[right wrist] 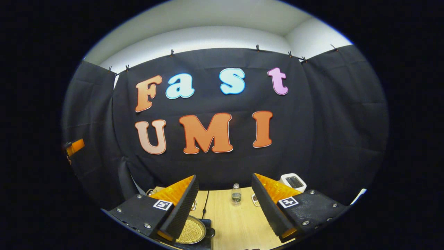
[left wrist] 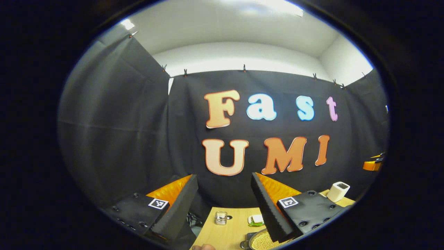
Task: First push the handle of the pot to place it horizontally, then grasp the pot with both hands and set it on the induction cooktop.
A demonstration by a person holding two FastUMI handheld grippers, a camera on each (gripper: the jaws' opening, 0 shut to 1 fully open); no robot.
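A recording booth set up indoors is shown, not a real kitchen. Black cloth (right wrist: pixel 329 114) is hung as walls, clipped along its top edge, with plain white room wall (left wrist: pixel 242 55) and ceiling seen above it. A wooden table (right wrist: pixel 239 222) is placed against the cloth, and household props are laid on it: a small bottle (right wrist: pixel 236 193), a glass jar (left wrist: pixel 220 217), a white appliance (left wrist: pixel 338 191).

pots: 1, grain-filled pot (right wrist: pixel 190 231) | glass jars: 1, jar (left wrist: pixel 220 217) | bottles: 1, clear bottle (right wrist: pixel 236 193) | white boxy devices: 1, white device (right wrist: pixel 293 182) | wooden tables: 1, table (right wrist: pixel 236 222)
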